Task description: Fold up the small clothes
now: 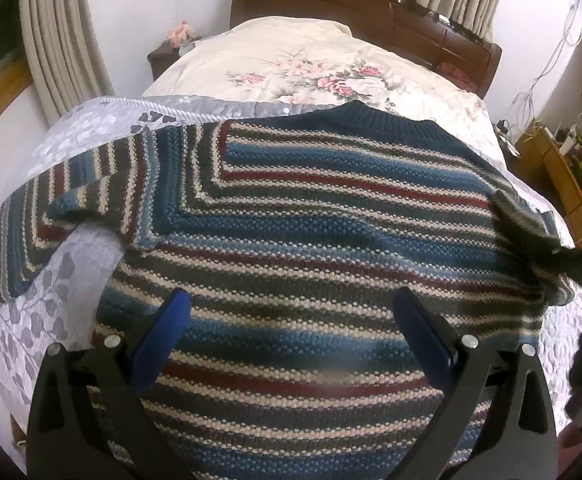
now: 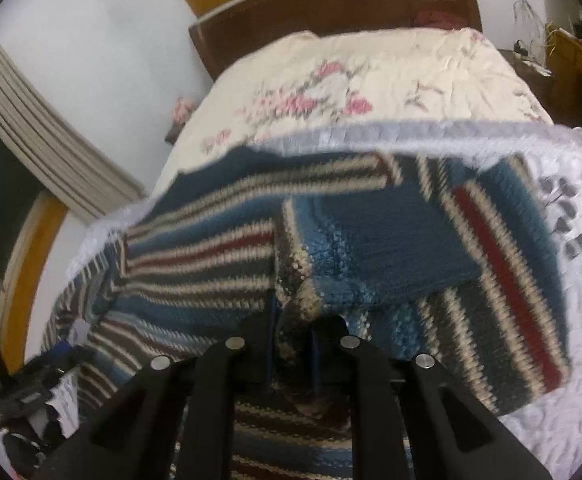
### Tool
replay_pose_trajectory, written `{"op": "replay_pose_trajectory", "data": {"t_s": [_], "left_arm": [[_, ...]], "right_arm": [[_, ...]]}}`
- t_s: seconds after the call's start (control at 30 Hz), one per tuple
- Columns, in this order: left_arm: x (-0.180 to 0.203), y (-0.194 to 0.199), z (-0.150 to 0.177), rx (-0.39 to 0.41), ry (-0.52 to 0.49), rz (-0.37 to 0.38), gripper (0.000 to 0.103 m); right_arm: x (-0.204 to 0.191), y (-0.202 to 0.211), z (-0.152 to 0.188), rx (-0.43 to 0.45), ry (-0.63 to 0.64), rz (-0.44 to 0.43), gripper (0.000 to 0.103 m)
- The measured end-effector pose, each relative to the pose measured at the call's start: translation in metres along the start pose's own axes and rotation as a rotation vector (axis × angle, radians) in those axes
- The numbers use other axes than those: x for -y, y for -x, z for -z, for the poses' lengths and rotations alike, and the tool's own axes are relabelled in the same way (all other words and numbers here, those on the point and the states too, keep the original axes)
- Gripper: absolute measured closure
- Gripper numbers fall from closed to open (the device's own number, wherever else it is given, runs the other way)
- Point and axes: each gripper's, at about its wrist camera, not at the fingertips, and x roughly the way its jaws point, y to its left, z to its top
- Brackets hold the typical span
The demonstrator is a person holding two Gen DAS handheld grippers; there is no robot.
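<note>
Two tongs: right (image 2: pixel 295 320) pinches sweater (image 1: pixel 311 216), left (image 1: pixel 291 320) spread above.

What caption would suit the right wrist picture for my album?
Right gripper shut on a fold of the striped knit sweater, lifting it over a bed's quilted cover.

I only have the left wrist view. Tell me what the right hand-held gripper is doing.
Observer: The right hand-held gripper is shut on a fold of the striped sweater.
Operator: Say which part it holds.
Observer: It looks like the sleeve, lifted and doubled over the sweater's body.
Operator: Report what my view misses on the right.
Observer: The sweater's right edge lies on the grey quilted cover.
</note>
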Motion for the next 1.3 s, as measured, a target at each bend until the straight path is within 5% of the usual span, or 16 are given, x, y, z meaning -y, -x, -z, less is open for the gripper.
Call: {"op": "replay_pose_trajectory", "data": {"t_s": [0.2,0.37,0.53,0.67,0.8,0.9,0.97,1.0,1.13,1.3], "left_arm": [[0.025,0.001,-0.003,-0.018,-0.034,0.046,0.003],[0.067,0.004,-0.015,-0.015,-0.103,0.112,0.003],[0.134,-0.005,-0.028,-0.031,-0.196,0.202,0.003],[0.2,-0.043,-0.034,-0.132,-0.268,0.279,0.003],[0.231,-0.091,-0.03,-0.268,-0.249,0.299,0.004],[0.238,-0.108,-0.026,-0.299,-0.209,0.288,0.005],[0.244,-0.104,-0.026,-0.268,-0.213,0.282,0.021],[0.246,-0.102,-0.027,-0.261,-0.22,0.283,0.041],[0.244,-0.097,-0.03,-0.235,-0.205,0.244,0.076],[0.216,-0.076,-0.043,-0.198,-0.121,0.35,0.093]], "right_arm": [[-0.002,-0.011,0.024,-0.072,0.028,-0.039,0.065],[0.013,0.032,0.044,-0.047,0.037,-0.082,0.065],[0.057,0.069,0.053,0.006,-0.049,-0.004,0.062],[0.082,0.086,0.061,0.037,-0.101,0.012,0.062],[0.093,0.097,0.074,0.059,-0.115,0.032,0.061],[0.101,0.104,0.083,0.073,-0.129,0.042,0.061],[0.106,0.108,0.086,0.08,-0.14,0.048,0.061],[0.109,0.109,0.087,0.084,-0.146,0.052,0.06],[0.116,0.11,0.083,0.091,-0.171,0.052,0.059],[0.108,0.107,0.077,0.1,-0.162,0.042,0.058]]}}
